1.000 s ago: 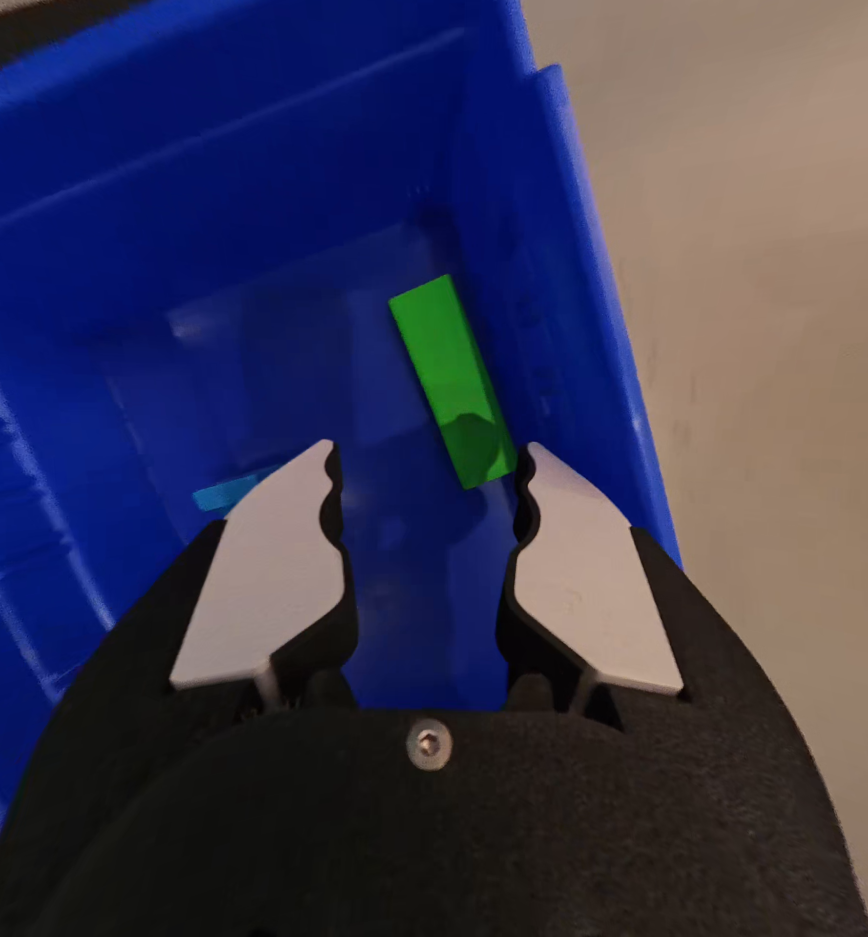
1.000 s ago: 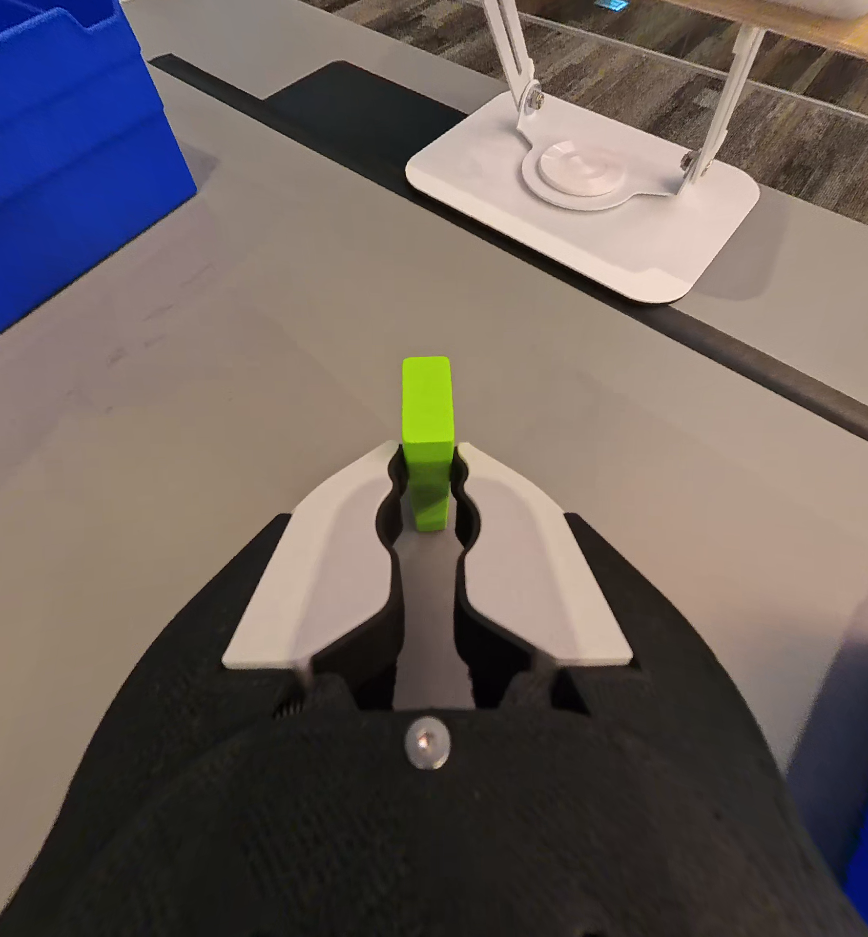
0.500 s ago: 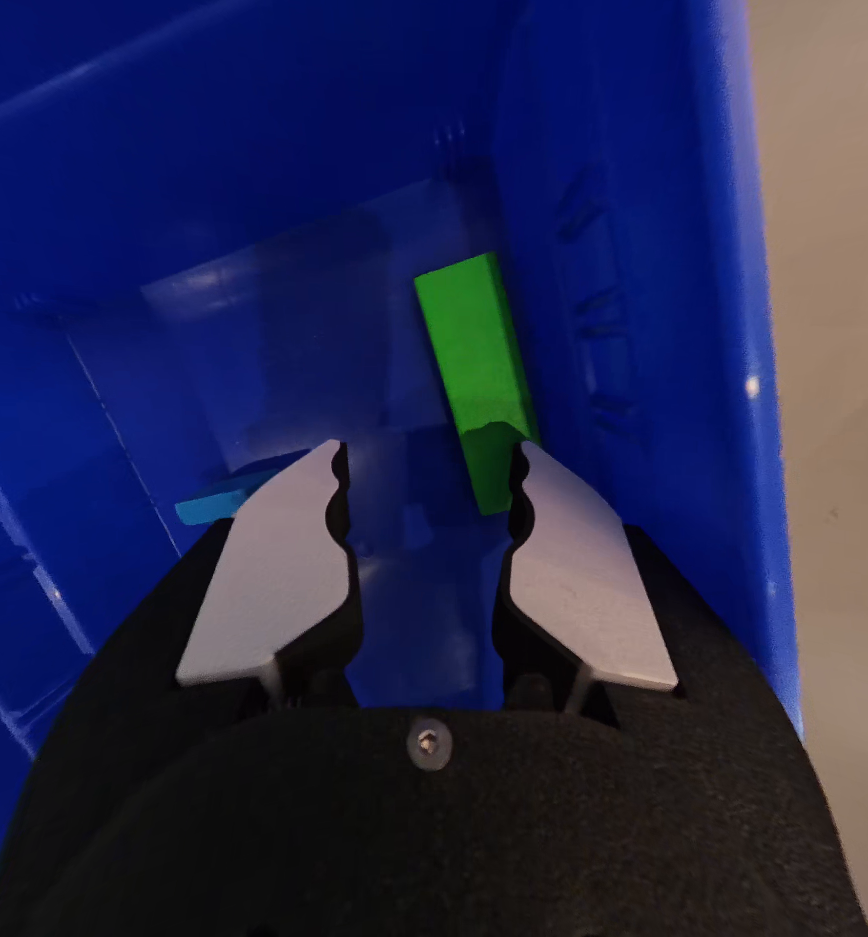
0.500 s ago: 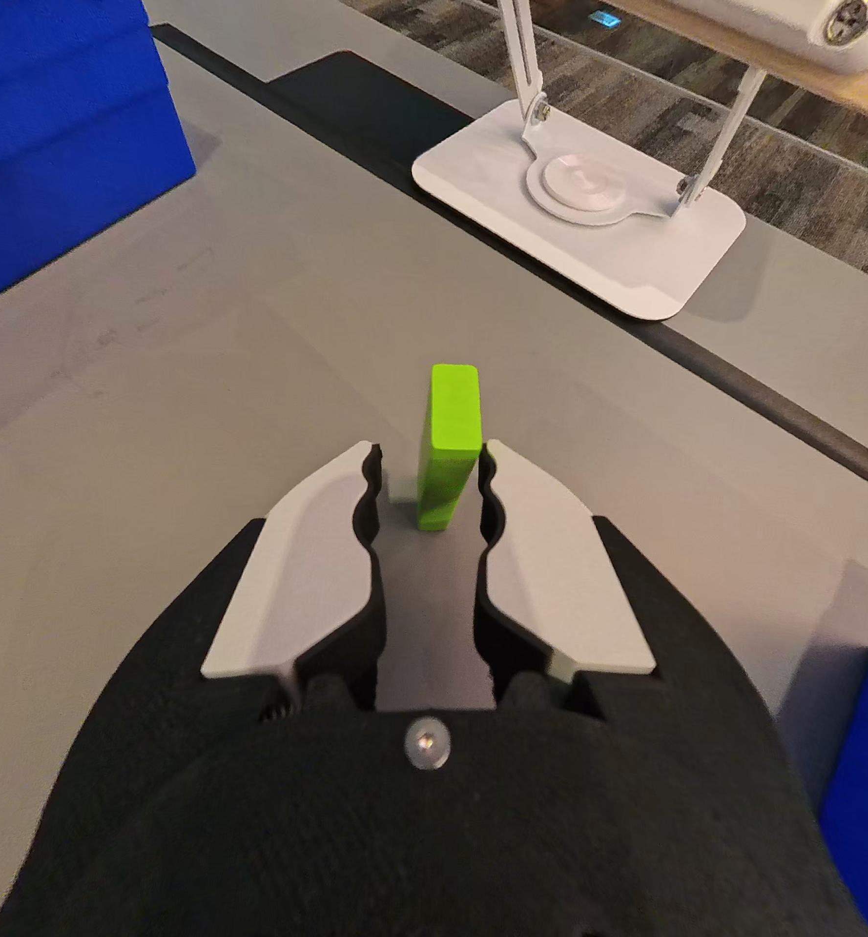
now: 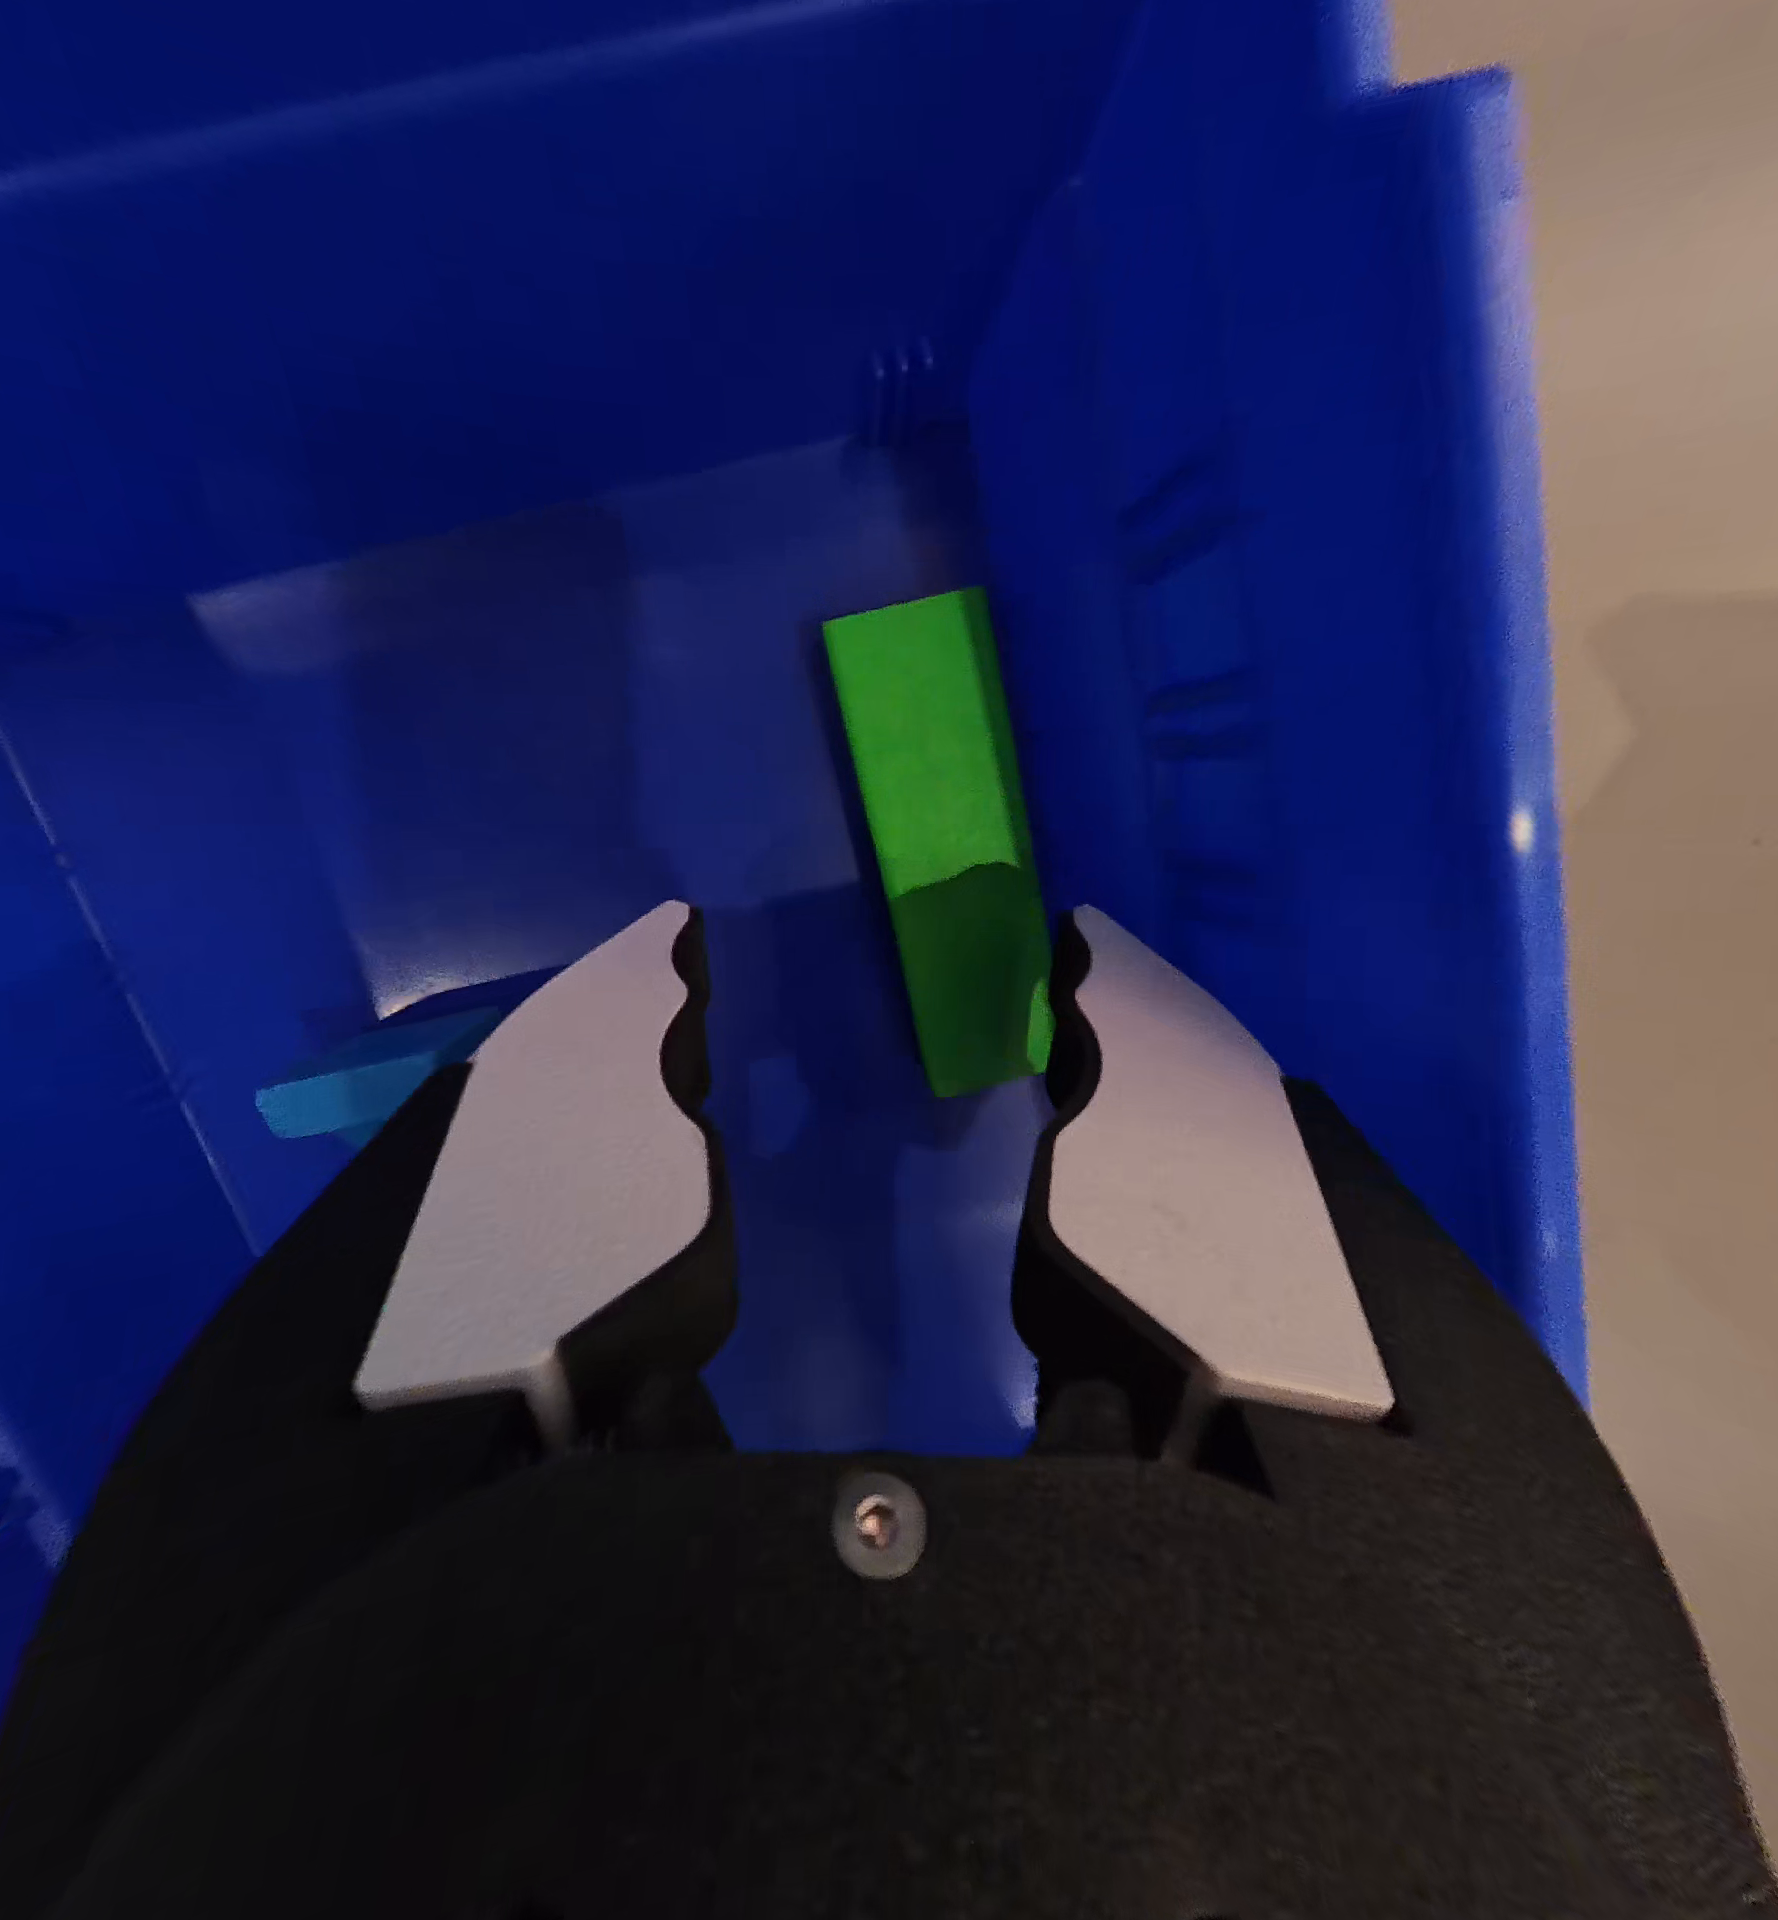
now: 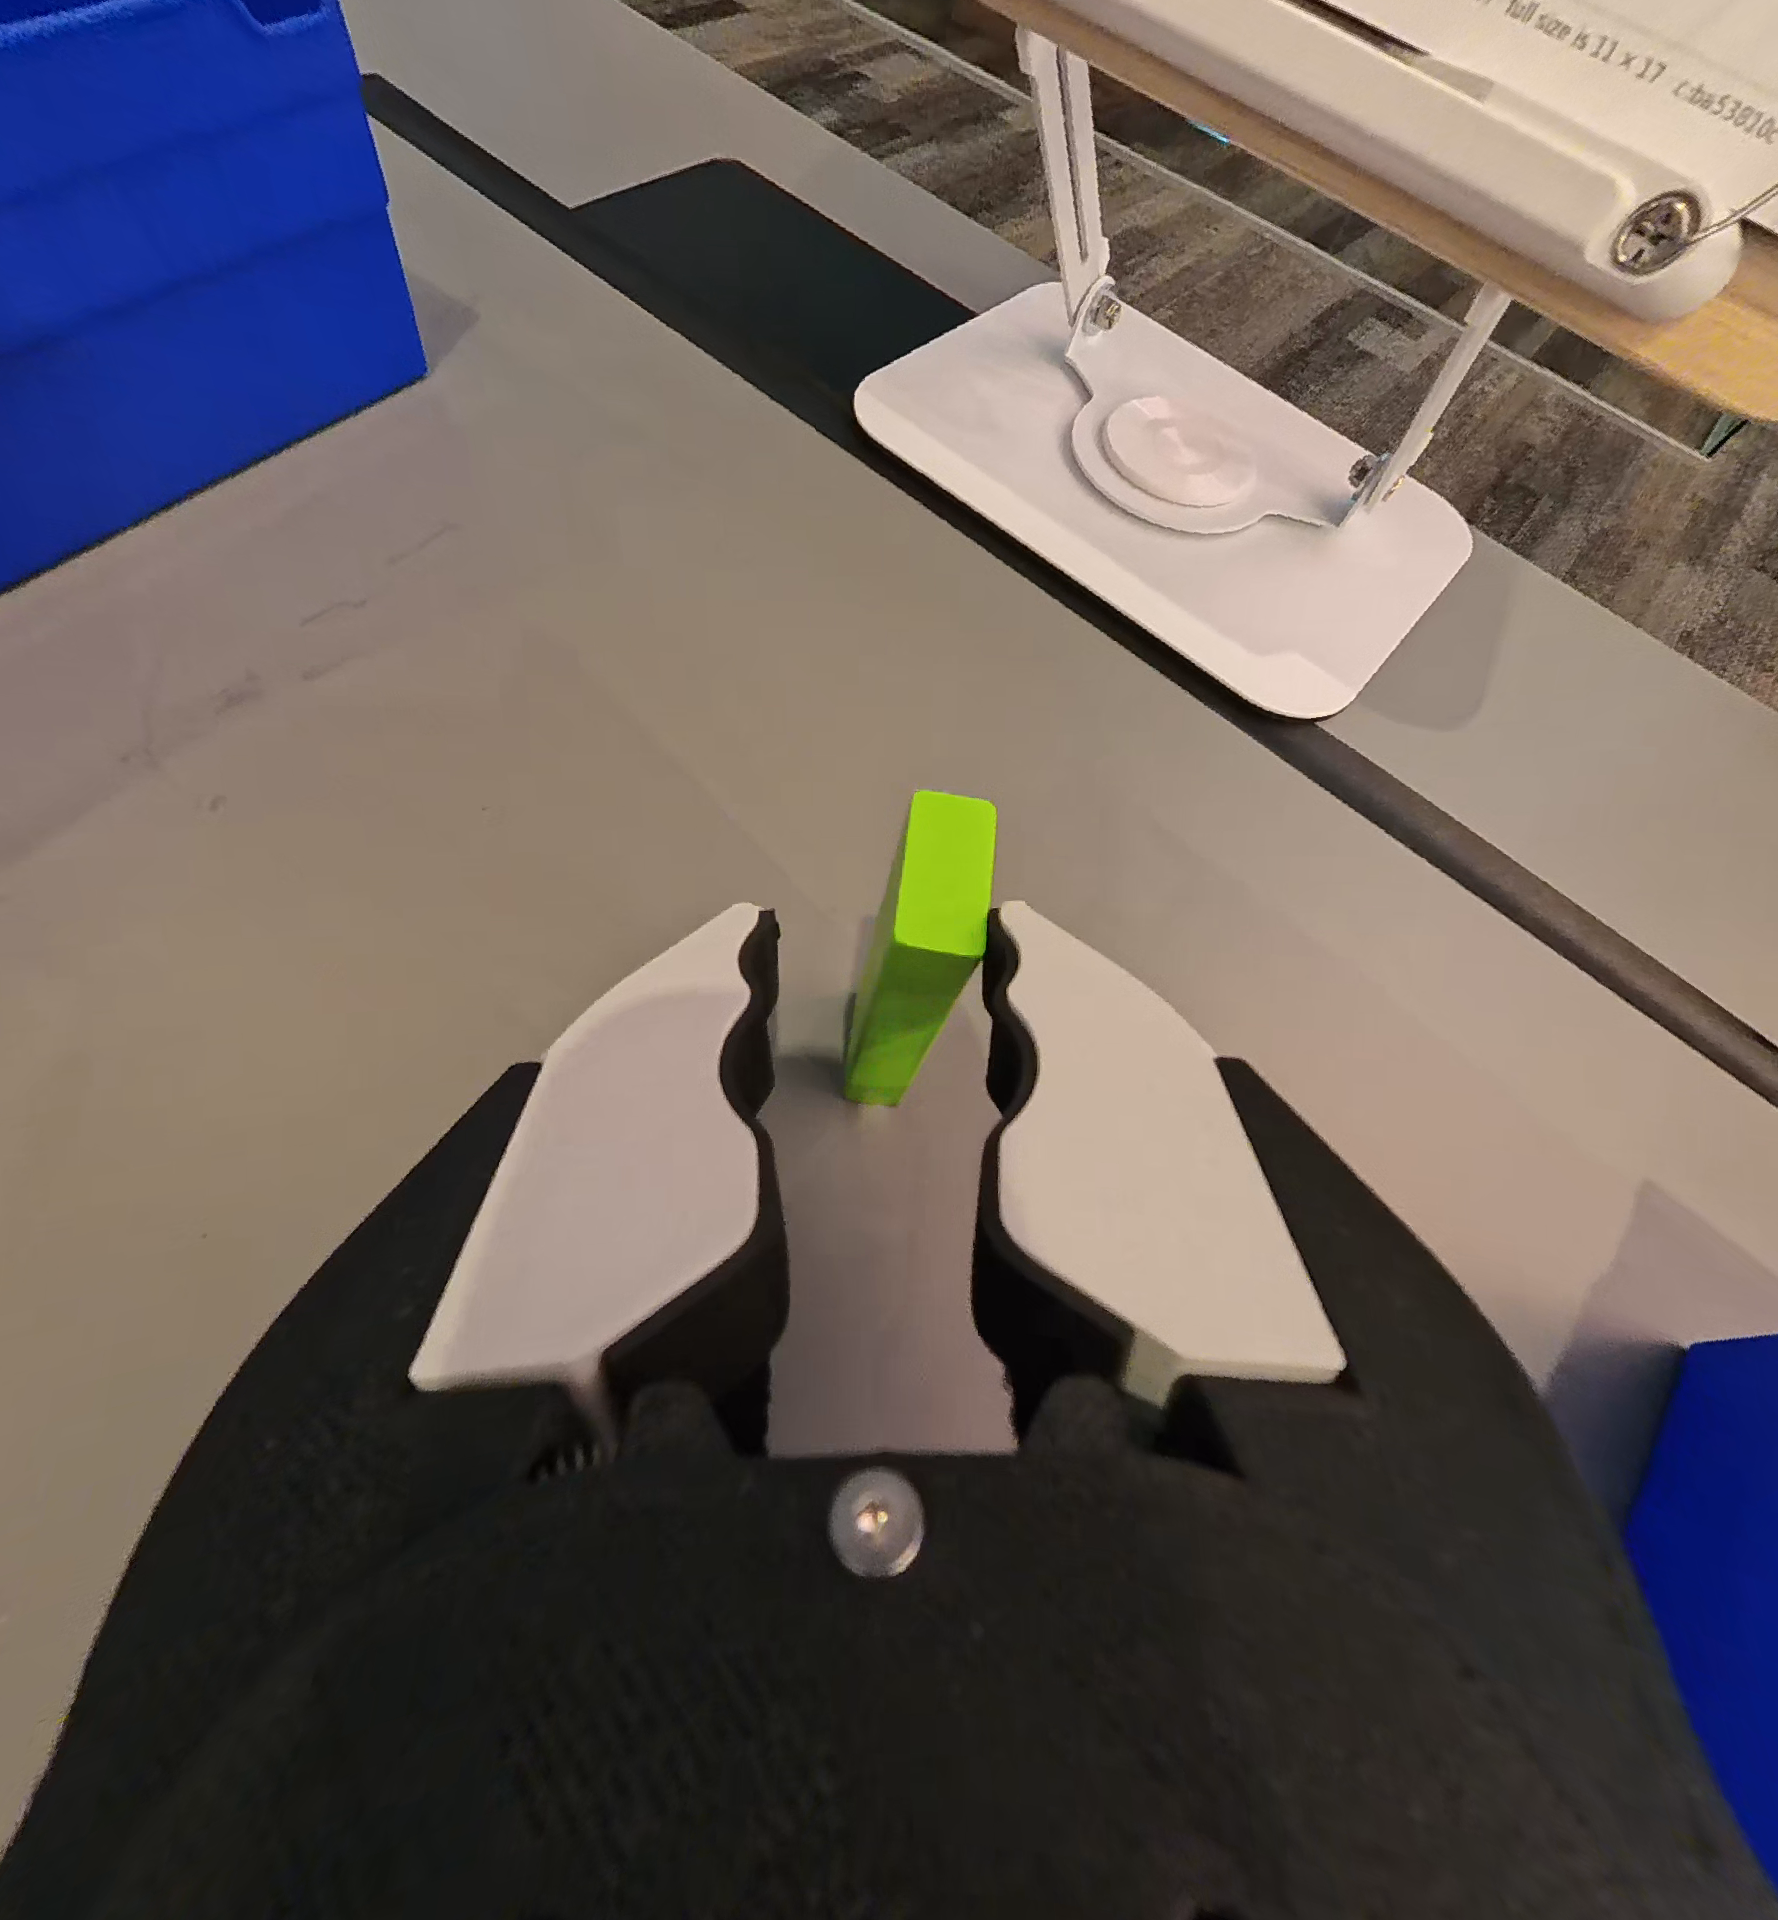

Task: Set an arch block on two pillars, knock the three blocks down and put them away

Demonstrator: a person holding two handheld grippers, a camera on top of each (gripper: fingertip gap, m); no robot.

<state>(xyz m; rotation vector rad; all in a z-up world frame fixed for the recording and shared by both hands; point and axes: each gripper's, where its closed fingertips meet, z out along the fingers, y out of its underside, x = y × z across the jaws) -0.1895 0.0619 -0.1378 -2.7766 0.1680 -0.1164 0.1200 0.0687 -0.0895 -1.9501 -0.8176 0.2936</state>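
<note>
Dim and softly blurred inside the blue bin [image 5: 1280,520]; brighter, sharper on the grey table [image 6: 345,831], soft shadows.

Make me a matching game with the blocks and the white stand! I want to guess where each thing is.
Things:
1. dark green block
2. light blue block
3. lime green block
4. white stand

Places:
A. standing on end on the grey table, between the open fingers of the right gripper
B. at the far edge of the table
C. lying in the blue bin next to its right wall
D. in the bin, half hidden behind the left gripper

Pairs: 1-C, 2-D, 3-A, 4-B
</note>
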